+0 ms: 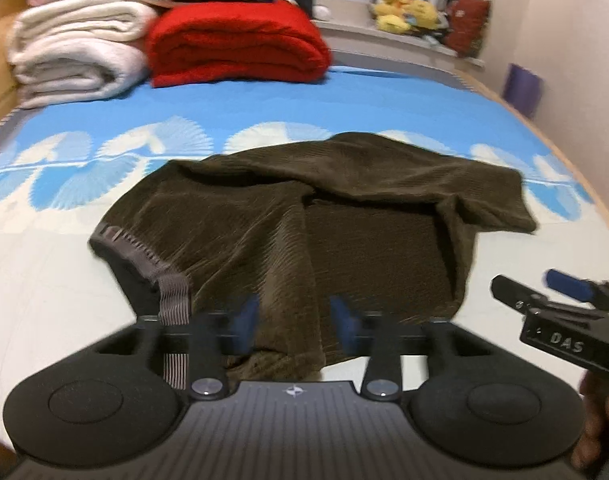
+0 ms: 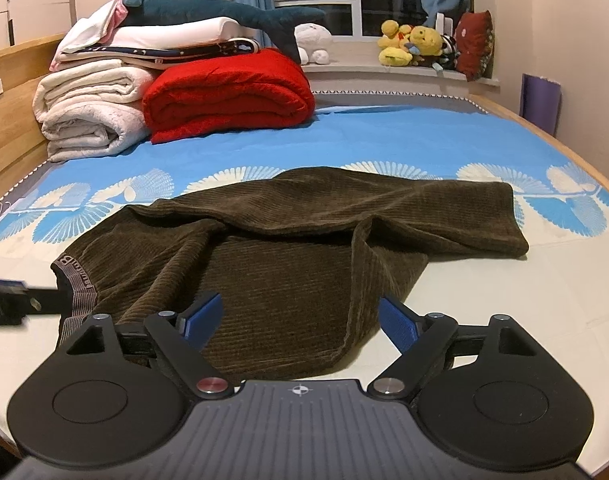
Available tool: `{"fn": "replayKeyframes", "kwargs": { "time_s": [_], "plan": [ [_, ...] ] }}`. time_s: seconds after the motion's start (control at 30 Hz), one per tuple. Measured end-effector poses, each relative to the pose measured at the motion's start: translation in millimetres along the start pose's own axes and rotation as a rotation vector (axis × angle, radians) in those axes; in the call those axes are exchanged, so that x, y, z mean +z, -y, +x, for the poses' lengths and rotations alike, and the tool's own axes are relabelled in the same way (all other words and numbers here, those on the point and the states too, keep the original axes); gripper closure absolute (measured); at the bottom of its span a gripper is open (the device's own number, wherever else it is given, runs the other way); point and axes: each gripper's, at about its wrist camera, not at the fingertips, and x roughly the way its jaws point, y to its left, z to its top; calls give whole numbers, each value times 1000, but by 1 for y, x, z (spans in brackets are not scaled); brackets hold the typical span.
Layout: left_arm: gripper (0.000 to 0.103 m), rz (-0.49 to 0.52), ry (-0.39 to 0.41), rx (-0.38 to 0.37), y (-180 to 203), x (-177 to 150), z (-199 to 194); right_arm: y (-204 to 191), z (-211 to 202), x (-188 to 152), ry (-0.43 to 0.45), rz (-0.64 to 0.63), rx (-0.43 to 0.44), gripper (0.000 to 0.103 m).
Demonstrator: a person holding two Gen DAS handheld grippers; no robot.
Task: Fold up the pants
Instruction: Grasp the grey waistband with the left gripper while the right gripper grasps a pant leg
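Left gripper part-spread over cloth, right gripper spread wide. Pants: soft, limp corduroy; best pinched at waistband, nine o'clock.

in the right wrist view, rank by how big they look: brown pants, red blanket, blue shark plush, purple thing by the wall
1. brown pants, though they lie nearest the camera, which inflates them
2. red blanket
3. blue shark plush, partly hidden behind the bedding pile
4. purple thing by the wall
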Motion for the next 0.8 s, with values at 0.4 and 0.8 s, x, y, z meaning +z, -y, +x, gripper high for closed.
{"fn": "replayKeyframes", "kwargs": {
  "time_s": [0.4,0.8],
  "plan": [
    [73,-122,-304,-71,-155,8,79,47,48,61,50,-105,-40,40],
    [38,-306,-414,-86,-183,-18,165,51,153,37,-269,-62,-47,32]
  ]
}}
